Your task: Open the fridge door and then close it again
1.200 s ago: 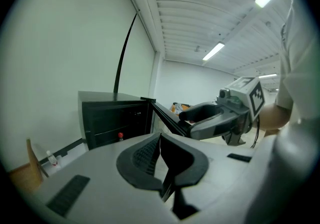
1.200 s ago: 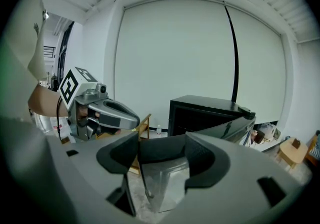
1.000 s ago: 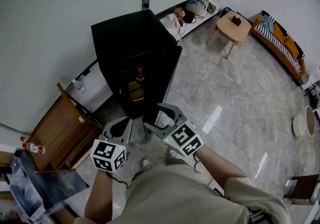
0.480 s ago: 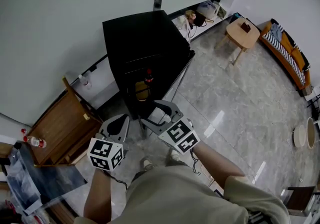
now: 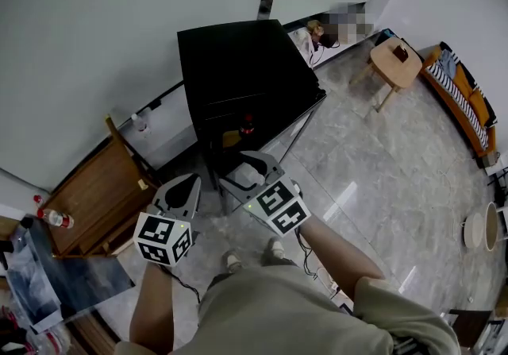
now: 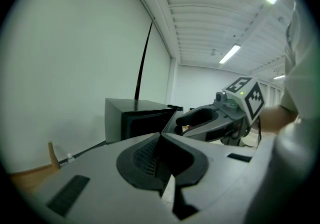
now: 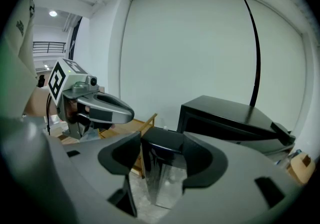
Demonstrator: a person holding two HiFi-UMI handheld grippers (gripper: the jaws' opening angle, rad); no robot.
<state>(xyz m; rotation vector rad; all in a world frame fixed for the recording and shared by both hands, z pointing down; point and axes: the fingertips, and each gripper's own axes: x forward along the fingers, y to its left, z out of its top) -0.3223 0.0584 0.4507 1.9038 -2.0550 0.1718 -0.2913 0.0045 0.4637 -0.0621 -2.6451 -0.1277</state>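
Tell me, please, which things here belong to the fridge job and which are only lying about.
For the job: fridge; fridge door; right hand-held gripper, jaws just closed further on the door's edge.
Lying about: small table; sofa; bottle by the wall.

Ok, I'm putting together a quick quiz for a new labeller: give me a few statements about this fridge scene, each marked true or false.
1. The fridge has its door open. True.
2. The left gripper grips the door. False: its jaws are shut on nothing, short of the fridge.
3. The right gripper has the door's edge between its jaws. True.
4. A bottle stands on top of the fridge. False: the bottle shows inside the open fridge.
5. The small wooden table touches the fridge. False: it stands well apart from it.
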